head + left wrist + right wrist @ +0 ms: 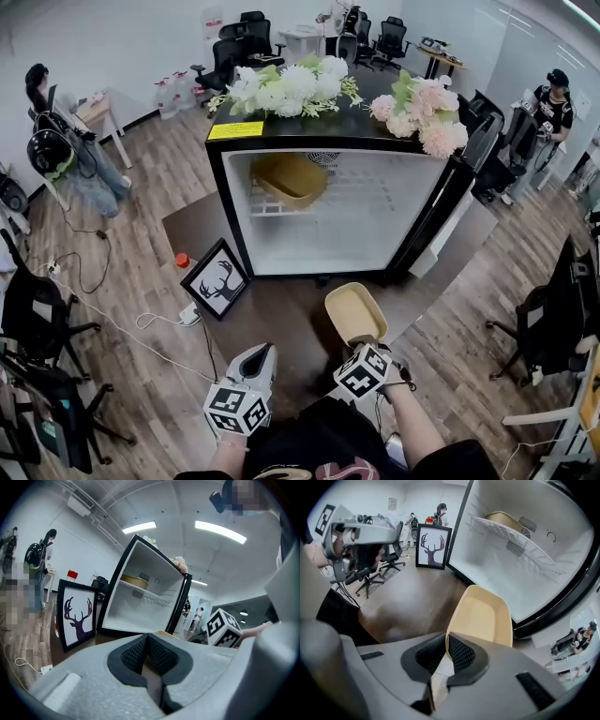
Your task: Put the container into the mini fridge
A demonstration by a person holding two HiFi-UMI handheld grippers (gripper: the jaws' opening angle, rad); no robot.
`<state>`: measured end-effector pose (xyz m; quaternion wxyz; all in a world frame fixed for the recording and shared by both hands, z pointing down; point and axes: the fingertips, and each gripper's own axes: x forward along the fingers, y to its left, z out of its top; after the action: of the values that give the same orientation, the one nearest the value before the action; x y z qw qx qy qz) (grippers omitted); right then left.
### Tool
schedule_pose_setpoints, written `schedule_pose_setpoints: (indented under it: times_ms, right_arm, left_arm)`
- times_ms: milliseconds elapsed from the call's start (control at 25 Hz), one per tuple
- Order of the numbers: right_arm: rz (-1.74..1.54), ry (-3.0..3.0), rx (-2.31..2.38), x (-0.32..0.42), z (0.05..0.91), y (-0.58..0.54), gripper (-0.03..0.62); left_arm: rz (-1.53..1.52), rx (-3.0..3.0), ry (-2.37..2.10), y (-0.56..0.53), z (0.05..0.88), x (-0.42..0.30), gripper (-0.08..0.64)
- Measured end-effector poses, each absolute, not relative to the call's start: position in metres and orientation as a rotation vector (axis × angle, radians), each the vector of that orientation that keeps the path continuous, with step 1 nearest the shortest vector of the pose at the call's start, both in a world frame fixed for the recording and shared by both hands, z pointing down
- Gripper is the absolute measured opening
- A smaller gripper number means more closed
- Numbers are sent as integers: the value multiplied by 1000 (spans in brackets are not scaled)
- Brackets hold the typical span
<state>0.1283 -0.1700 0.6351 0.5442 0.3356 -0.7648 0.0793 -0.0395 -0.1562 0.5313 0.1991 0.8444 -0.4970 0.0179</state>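
A tan oval container [480, 616] is tilted above the dark table [281, 328] in front of the open mini fridge [375, 216]. My right gripper [446, 641] is shut on its near rim; in the head view this gripper [364, 345] is just behind the container [354, 312]. A second tan container [291, 178] rests on the fridge's wire shelf [520, 550]. My left gripper [147, 641] is shut with nothing in it, held low on the left [262, 354], pointing at the fridge [140, 606].
A framed deer picture [217, 279] leans at the fridge's left front, with a red-capped object [182, 260] behind it. The fridge door [441, 220] stands open to the right. Flowers [291, 89] lie on top. Office chairs, cables and people surround the table.
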Motion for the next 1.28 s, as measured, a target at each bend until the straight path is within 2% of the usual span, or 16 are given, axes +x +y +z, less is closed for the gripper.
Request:
schedule_pose_setpoints:
  times_ms: [400, 680, 1280]
  right_arm:
    - [250, -1881, 814, 127, 540, -179, 28]
    - [133, -1887, 856, 130, 473, -207, 26]
    - [48, -1844, 954, 131, 399, -288, 28]
  left_arm:
    - [92, 2415, -1317, -153, 531, -21, 9]
    - [116, 2451, -1269, -150, 527, -14, 9]
    - [83, 2403, -1332, -152, 520, -38, 9]
